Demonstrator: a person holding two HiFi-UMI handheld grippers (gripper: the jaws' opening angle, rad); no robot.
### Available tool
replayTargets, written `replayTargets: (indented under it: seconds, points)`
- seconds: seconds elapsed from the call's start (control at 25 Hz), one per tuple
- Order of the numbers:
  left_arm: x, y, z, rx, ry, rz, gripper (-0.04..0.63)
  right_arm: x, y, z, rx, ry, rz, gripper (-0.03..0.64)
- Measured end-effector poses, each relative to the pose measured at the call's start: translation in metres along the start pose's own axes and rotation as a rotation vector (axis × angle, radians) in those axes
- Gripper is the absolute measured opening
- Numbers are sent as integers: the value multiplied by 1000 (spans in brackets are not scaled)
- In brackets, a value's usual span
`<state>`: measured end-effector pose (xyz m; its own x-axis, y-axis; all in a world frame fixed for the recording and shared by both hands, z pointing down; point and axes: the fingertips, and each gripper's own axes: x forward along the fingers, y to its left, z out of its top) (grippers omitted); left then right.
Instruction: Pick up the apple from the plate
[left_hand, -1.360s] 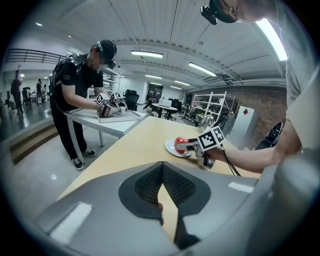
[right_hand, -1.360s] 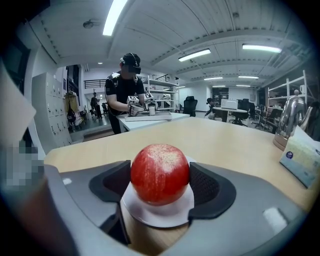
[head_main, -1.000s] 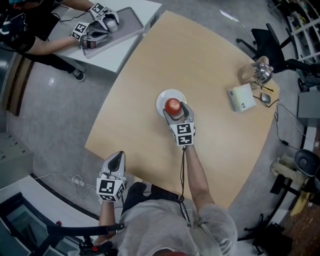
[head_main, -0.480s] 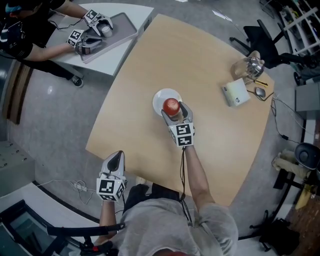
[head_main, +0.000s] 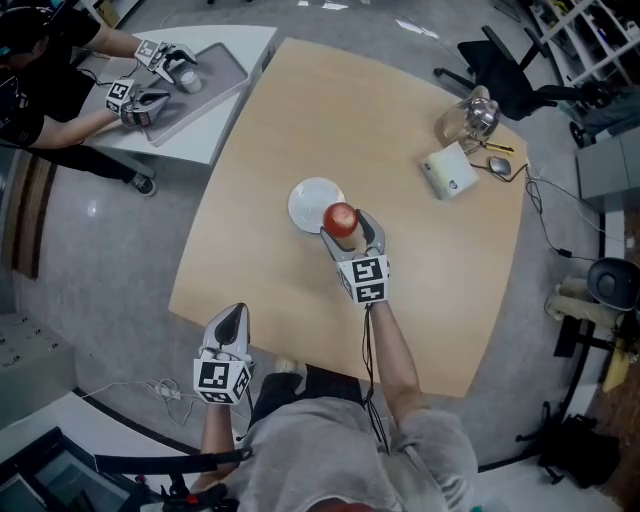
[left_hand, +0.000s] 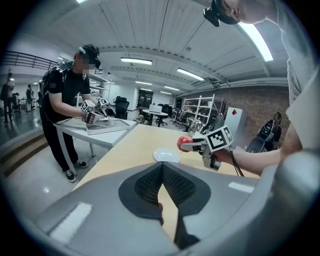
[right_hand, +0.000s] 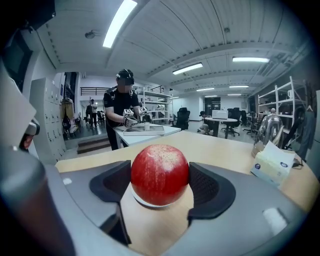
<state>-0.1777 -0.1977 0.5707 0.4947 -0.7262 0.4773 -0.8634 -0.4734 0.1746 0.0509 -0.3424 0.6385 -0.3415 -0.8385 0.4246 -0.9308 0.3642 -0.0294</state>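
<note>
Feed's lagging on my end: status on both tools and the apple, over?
Right tool shut on apple, apple raised off the plate. Left tool shut, empty, off the table's near edge. Nothing in the way.

Right tool (head_main: 343, 228) clamps apple (head_main: 340, 216) at white plate (head_main: 308, 203) edge; left tool (head_main: 229, 325) beyond table (head_main: 400, 120) near edge.

Red speckled apple (head_main: 340, 217), white plate (head_main: 305, 200), pale tan table (head_main: 400, 130), grey floor (head_main: 100, 250)

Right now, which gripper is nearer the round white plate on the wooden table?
Right. The right gripper, shut on the red apple, is at the plate's rim; the left gripper hangs beyond the table's near edge.
</note>
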Motion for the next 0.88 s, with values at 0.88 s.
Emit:
replayTargets:
  seconds: [0.88]
  points:
    - [23, -62, 22, 110, -12, -210, 20, -123, -38, 1, 49, -64, -214, 370]
